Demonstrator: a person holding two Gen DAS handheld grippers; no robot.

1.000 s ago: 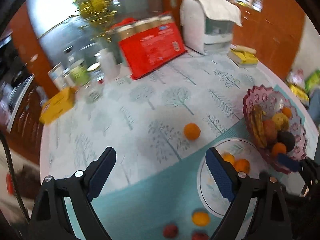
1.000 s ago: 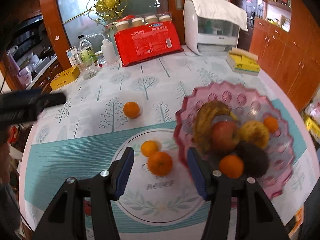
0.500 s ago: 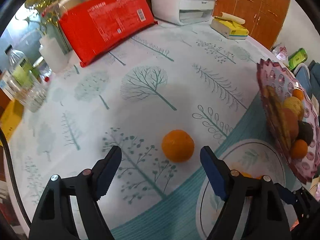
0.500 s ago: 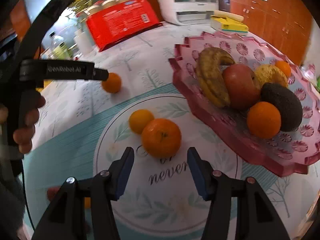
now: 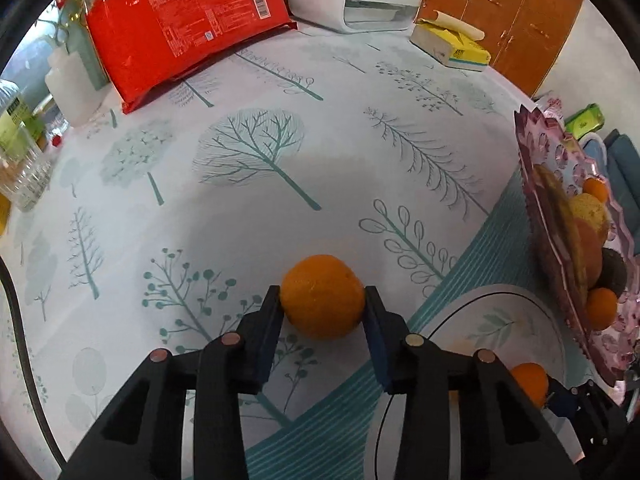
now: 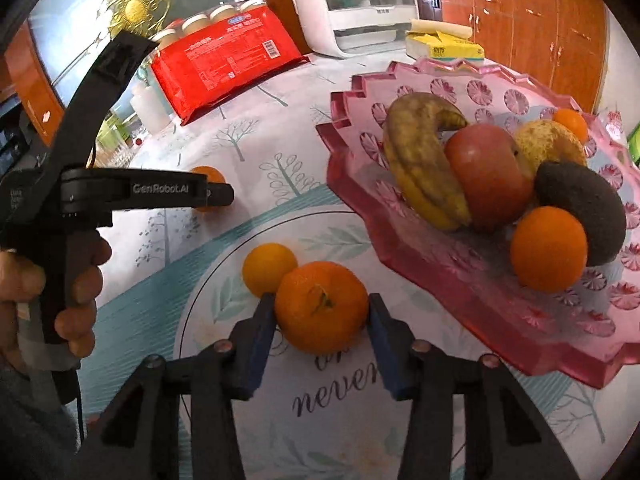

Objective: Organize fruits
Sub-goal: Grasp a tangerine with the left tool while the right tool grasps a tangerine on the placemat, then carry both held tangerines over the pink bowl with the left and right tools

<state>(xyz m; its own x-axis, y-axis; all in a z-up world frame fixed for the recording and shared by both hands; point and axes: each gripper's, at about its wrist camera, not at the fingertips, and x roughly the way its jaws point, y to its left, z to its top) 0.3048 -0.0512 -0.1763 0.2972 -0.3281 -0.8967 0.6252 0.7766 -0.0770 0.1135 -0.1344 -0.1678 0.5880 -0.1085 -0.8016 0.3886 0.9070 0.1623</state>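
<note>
Both fingers point(image 5: 276, 312) point(image 6: 264, 316) just closed on oranges point(image 5: 322, 297) point(image 6: 321, 306); bowl rim point(image 6: 400, 256) near.

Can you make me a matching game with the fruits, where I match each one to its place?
Things:
1. banana
2. small orange
3. tangerine with the green stem
4. orange on the tree tablecloth

Places:
A. between the left claw's fingers
B. in the pink glass bowl
C. between the right claw's fingers
D. loose on the white plate, touching the tangerine

Pairs: 1-B, 2-D, 3-C, 4-A
</note>
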